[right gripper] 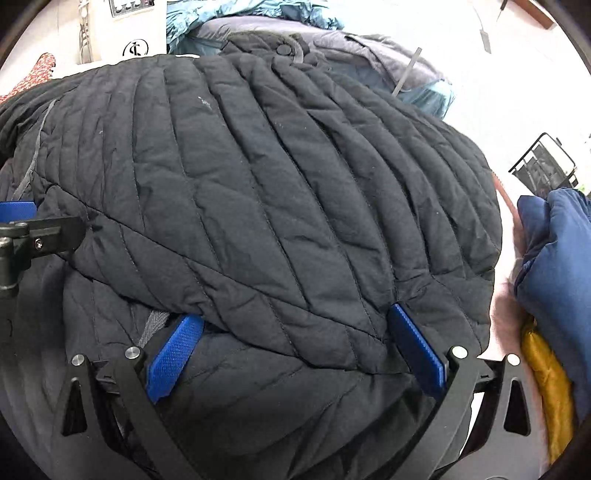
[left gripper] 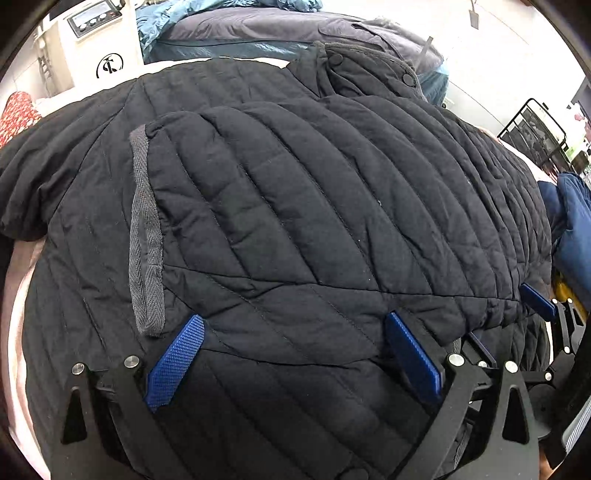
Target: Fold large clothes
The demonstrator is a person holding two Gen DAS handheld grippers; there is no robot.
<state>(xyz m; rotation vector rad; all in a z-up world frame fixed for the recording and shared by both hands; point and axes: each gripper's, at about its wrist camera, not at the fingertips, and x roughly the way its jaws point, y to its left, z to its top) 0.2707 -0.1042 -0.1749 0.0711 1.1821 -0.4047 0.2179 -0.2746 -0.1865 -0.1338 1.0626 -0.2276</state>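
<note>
A large black quilted jacket (left gripper: 280, 206) lies spread on a pale pink surface, with a sleeve folded across its body and a grey woven cuff (left gripper: 146, 236) at the left. It fills the right wrist view too (right gripper: 280, 192). My left gripper (left gripper: 295, 328) is open, its blue pads low over the near hem. My right gripper (right gripper: 295, 317) is open, its blue pads at the edge of the folded-over layer. The right gripper also shows at the right of the left wrist view (left gripper: 537, 302). The left gripper's arm shows at the left edge of the right wrist view (right gripper: 33, 229).
A grey and teal jacket (left gripper: 258, 29) lies behind the black one. A navy garment (right gripper: 554, 266) and a yellow one (right gripper: 546, 380) are piled at the right. A white appliance (left gripper: 92, 40) stands back left, a black wire rack (left gripper: 532, 136) back right.
</note>
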